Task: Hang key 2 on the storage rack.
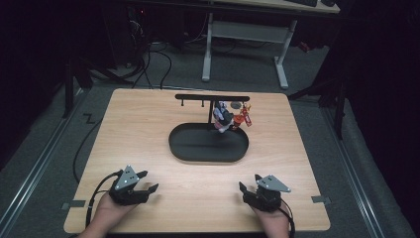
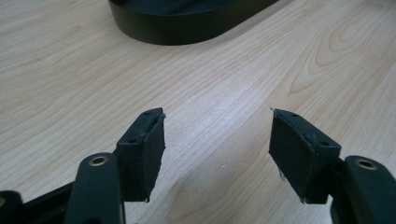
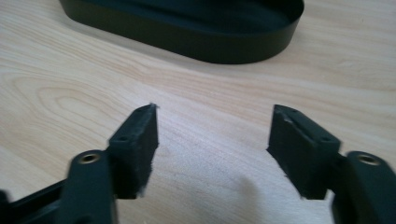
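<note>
Wood grain is all that lies between the parted, empty jaws of the left gripper (image 1: 141, 187), rested near the table (image 1: 148, 124) front edge. Farther in, the black oval tray (image 1: 208, 144) should be approached squarely, jaws kept wide until the keychains (image 1: 230, 118) hanging from the rack (image 1: 212, 98) are bracketed. The right gripper (image 1: 252, 191) is likewise spread and empty. The keychains' hooks are too small to be made out.

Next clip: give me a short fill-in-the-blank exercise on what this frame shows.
1. Both the left gripper and the right gripper have their jaws ____.
2. The keychains hang from the black ____ above the tray.
3. The oval tray is coloured ____.

Missing words: open; rack; black
</note>
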Demonstrator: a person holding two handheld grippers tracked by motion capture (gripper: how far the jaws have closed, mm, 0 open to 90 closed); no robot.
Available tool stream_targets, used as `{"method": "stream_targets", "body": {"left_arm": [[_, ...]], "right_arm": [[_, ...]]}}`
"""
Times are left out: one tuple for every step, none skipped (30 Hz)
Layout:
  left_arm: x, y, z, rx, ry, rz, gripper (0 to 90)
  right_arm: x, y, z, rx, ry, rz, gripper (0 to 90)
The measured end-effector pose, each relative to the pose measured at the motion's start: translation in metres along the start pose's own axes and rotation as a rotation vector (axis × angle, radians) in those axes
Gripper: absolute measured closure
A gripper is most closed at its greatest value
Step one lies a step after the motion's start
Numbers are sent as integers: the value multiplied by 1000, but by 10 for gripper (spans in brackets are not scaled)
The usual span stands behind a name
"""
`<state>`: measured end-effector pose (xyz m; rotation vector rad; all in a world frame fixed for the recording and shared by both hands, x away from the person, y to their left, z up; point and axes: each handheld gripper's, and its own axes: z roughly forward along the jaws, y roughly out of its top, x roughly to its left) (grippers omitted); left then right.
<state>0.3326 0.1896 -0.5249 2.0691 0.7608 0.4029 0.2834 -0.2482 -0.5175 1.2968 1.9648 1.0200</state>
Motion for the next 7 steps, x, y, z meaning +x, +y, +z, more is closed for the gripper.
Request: {"method": "stream_targets", "body": {"left_arm": [[-1,0,1,3,3,4,360],[-2,0,2,9,5,9,360],[-2,0,3,12,5,9,360],[-3,0,3,16,4,8,359],[-3,0,4,16,5,9,359],[-4,1,4,18,4,12,359],[-5,1,4,16,6,14,358]], "right_arm": [[-2,-1,-4,-22,-25,-13,317],[-6,-2,-6,-29,-30,5,314],[-9,-4,-6,-29,-21,37,312],[-12,-6,-6,-27,-9,65,310],[-13,-6,-5,-26,-4,78,307],[-13,-6,-5,-26,-4,81,306],[-14,-6,-4,-26,-4,75,304]]}}
